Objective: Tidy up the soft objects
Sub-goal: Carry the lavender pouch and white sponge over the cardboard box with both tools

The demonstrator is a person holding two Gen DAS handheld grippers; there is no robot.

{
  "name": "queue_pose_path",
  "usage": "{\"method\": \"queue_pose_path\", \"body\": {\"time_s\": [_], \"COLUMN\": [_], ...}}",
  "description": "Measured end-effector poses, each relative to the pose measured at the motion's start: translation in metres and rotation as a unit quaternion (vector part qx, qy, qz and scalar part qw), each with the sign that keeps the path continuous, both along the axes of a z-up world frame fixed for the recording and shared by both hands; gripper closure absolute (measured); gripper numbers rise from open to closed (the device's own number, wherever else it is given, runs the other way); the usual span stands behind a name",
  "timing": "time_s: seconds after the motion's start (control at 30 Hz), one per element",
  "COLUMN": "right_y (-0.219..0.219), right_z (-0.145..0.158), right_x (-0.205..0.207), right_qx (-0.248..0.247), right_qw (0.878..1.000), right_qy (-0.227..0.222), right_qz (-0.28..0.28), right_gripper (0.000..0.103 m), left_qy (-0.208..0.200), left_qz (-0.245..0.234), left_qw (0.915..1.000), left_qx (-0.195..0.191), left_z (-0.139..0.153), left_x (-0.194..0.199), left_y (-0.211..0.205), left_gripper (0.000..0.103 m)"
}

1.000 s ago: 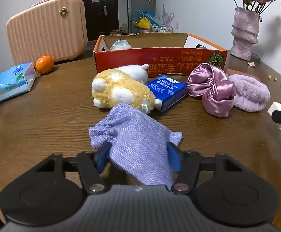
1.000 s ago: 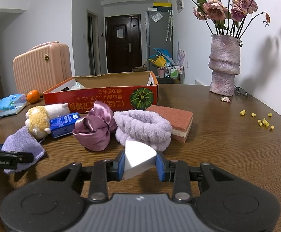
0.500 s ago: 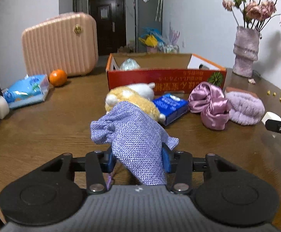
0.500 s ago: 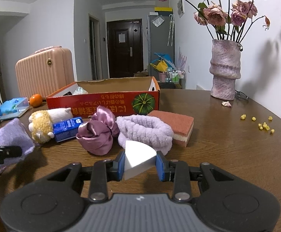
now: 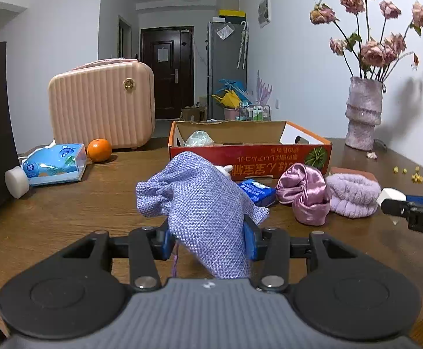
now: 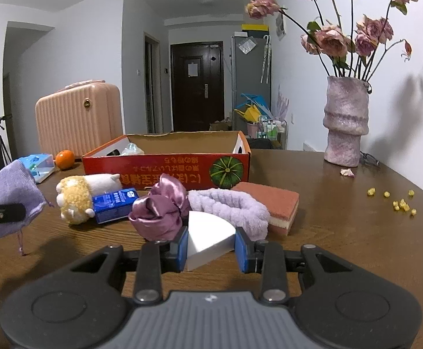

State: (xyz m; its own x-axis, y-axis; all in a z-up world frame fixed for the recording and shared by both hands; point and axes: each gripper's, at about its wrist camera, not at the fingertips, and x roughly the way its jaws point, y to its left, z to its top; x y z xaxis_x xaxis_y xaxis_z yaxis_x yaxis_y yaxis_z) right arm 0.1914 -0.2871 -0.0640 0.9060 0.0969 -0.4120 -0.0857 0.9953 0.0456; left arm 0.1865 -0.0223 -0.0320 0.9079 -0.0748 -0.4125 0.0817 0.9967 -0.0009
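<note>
Lilac woven pouch is clamped between the left tongs, lifted off the worktop, its drawstring dangling below. Right tongs are closed on a white wedge sponge, near edge of worktop, approx. centre. Just beyond the sponge: satin purple scrunchie, fluffy lilac headband touching it on the right, pink sponge block right again. Left of scrunchie: blue carton w/ yellow-white plush toy beside it. Farther back, open red cardboard box holds a clear bag, prob. plastic. Far left: orange, tissue pack, pink suitcase. Far right: vase of dried roses.
</note>
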Motion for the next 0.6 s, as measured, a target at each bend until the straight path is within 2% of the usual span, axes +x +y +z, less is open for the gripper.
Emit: {"method": "queue_pose_path", "body": {"time_s": [0.6], "right_y": [0.017], "right_z": [0.027], "right_x": [0.014], "right_qx": [-0.020], "right_qw": [0.999], "right_qy": [-0.035], "right_qz": [0.019], "right_gripper": [0.071], "left_qy": [-0.016], "left_qz": [-0.009], "left_qw": [0.9998], "left_qx": [-0.008], "left_z": [0.025], "left_x": [0.025], "left_y": [-0.008], "left_gripper": [0.057]}}
